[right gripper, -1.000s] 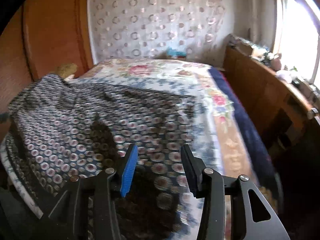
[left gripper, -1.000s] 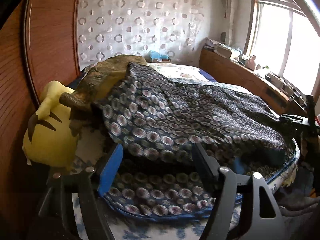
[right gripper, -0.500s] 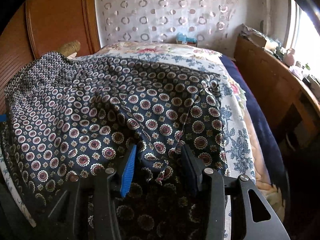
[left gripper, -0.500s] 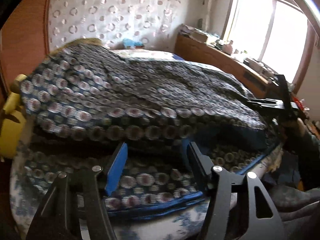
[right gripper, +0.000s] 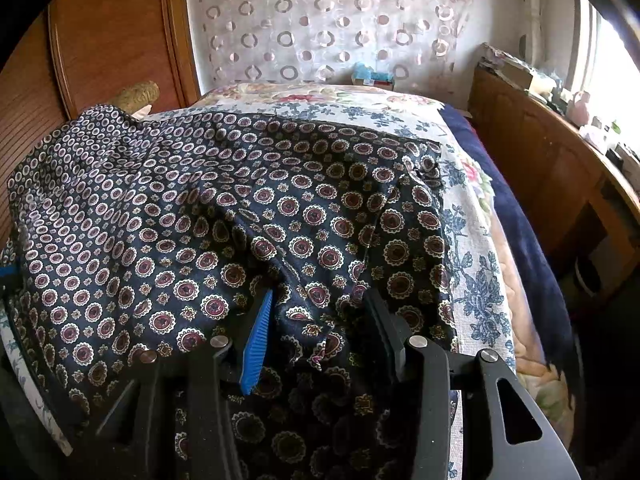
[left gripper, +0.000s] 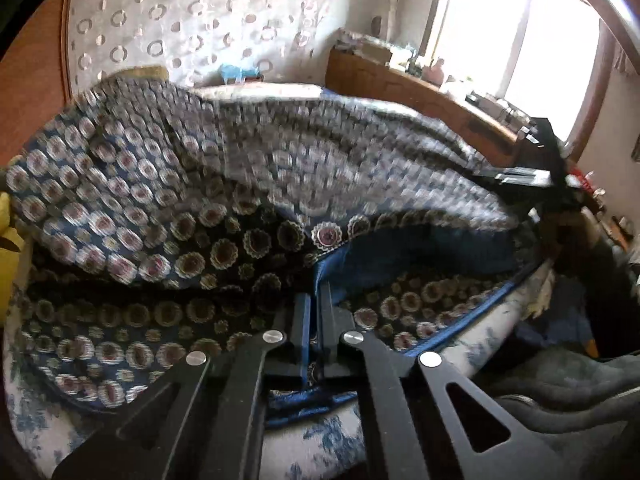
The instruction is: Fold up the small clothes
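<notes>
A dark blue garment (right gripper: 224, 216) printed with round medallions lies spread over the flowered bedspread (right gripper: 476, 280). In the left wrist view its near hem, lined in plain blue, is folded up. My left gripper (left gripper: 314, 312) is shut on that hem, with its fingers nearly together. My right gripper (right gripper: 318, 320) stands half wide, shut on a thick bunch of the garment that fills the gap between its pads. From the left wrist view the right gripper (left gripper: 536, 176) shows at the far right, and the cloth's upper layer (left gripper: 320, 168) stretches toward it.
A yellow plush toy (left gripper: 8, 240) lies at the bed's left edge against the wooden headboard (right gripper: 100, 40). A wooden cabinet (right gripper: 552, 184) with clutter runs along the right under a bright window (left gripper: 520, 40). A curtain with a ring pattern (right gripper: 320, 20) hangs at the back.
The left gripper slid in over the near hem and its jaws shut on it. The right gripper sank slightly onto the cloth with the same opening.
</notes>
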A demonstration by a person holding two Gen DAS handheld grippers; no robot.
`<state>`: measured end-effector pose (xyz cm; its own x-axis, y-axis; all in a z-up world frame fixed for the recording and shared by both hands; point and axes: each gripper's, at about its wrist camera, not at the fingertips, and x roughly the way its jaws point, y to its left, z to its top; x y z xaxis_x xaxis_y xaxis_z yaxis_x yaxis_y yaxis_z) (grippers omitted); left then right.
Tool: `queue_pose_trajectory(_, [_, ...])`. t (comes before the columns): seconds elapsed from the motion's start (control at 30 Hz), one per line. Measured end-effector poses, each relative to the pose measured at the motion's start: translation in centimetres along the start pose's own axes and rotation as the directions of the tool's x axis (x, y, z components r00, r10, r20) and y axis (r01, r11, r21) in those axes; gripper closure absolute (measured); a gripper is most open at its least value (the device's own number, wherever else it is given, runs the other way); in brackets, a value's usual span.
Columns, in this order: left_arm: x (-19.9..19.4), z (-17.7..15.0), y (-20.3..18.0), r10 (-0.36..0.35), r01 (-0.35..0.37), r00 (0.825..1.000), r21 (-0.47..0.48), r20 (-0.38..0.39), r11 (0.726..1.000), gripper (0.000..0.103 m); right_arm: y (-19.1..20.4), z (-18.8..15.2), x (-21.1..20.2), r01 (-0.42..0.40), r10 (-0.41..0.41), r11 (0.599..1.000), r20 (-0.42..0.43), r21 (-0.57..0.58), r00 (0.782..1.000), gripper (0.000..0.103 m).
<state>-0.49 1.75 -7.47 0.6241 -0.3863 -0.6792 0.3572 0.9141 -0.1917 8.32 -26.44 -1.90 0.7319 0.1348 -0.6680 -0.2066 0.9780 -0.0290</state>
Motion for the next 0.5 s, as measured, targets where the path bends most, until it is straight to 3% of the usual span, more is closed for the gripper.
queue_pose_trajectory(0.23, [-5.2,1.1,1.0,0.011,-0.008,0.996,-0.030,0.092,1.000,0.100,-0.6,-0.1,-0.1,-0.024,0.024,0.999,0.009,0.034,1.000,0.056])
queue_pose_trajectory(0.33, [-5.7,1.3,1.0,0.046,-0.045,0.994,-0.011,0.100,0.999,0.085,-0.8,-0.1,-0.1,-0.035,0.035,0.998,0.012,0.044,0.999,0.056])
queue_pose_trajectory(0.4, [-6.0,1.4,1.5,0.074,-0.072,0.990,-0.014,0.119,0.997,0.064,-0.8,-0.2,0.0,-0.030,0.030,0.999,0.010,0.040,1.000,0.056])
queue_pose_trajectory(0.5, [-6.3,1.7,3.1,0.110,-0.106,0.985,-0.036,0.135,0.994,0.057,-0.5,-0.2,0.1,-0.021,0.020,0.999,0.007,0.028,1.000,0.055])
